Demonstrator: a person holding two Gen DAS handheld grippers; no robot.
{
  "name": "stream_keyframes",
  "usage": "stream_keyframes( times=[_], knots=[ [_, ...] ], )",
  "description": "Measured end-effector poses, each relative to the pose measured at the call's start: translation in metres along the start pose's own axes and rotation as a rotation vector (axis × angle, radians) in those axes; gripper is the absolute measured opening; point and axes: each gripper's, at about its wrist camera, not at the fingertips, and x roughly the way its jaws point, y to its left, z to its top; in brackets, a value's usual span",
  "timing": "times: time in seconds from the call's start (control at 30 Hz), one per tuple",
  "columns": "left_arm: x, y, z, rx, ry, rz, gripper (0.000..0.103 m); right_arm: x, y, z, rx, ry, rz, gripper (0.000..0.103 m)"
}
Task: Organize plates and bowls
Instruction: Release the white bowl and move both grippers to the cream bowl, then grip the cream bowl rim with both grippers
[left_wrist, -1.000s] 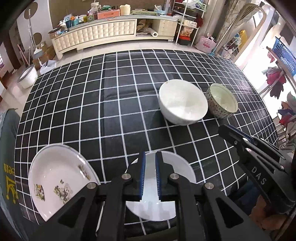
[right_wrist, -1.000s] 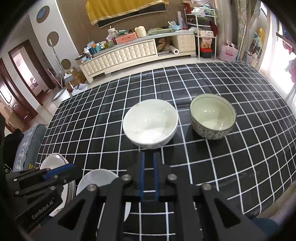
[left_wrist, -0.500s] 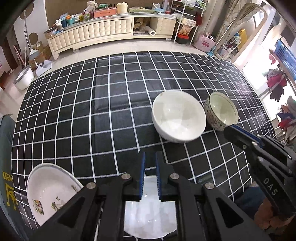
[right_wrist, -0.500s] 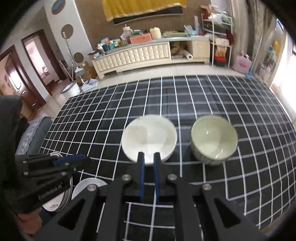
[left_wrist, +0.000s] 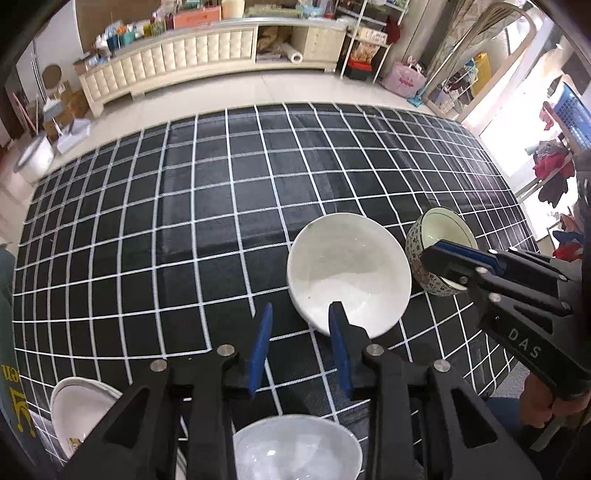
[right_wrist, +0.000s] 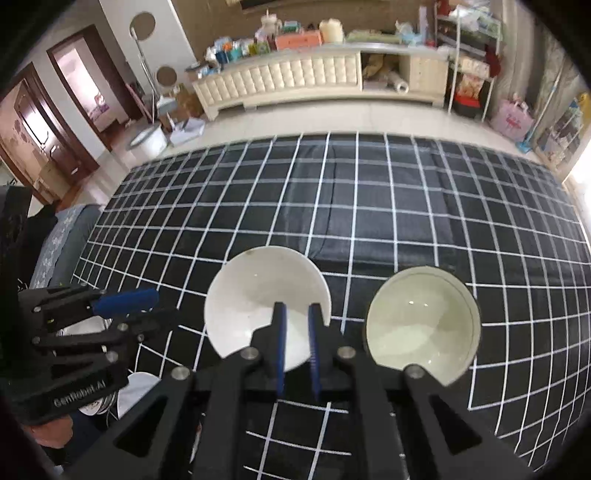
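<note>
A plain white bowl (left_wrist: 349, 271) stands on the black checked tablecloth (left_wrist: 184, 206), with a patterned bowl (left_wrist: 439, 236) just to its right. My left gripper (left_wrist: 300, 319) is open and empty, its right finger at the white bowl's near rim. A small white plate (left_wrist: 295, 450) lies under it at the near edge, and a flowered plate (left_wrist: 79, 410) lies at the near left. My right gripper (right_wrist: 295, 314) is nearly shut and empty, above the white bowl (right_wrist: 258, 291); the patterned bowl (right_wrist: 423, 325) is to its right.
The table's near edge runs close under both grippers. A long cream sideboard (left_wrist: 207, 55) with clutter stands across the floor beyond the table. Shelves and bags (left_wrist: 406, 77) stand at the far right.
My left gripper has opened and moved forward from over the small white plate to the white bowl's near rim. My right gripper has risen and moved over the white bowl.
</note>
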Motion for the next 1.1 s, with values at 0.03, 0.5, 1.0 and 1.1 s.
stream_keyframes(
  times=[0.03,0.5,1.0,1.1],
  knots=[
    [0.006,0.003,0.004,-0.017,0.020,-0.004,0.029,0.007,-0.002,0.005,0.003,0.032,0.011,0.036],
    [0.051,0.007,0.032,0.016,0.111,-0.025,0.027,0.060,-0.006,0.027,0.025,0.232,-0.082,0.036],
    [0.060,0.012,0.016,0.038,0.110,-0.015,0.010,0.065,-0.005,-0.030,0.188,0.140,-0.172,0.011],
    [0.061,0.009,0.019,0.061,0.109,-0.002,0.010,0.068,0.001,-0.039,0.206,0.111,-0.210,0.011]
  ],
)
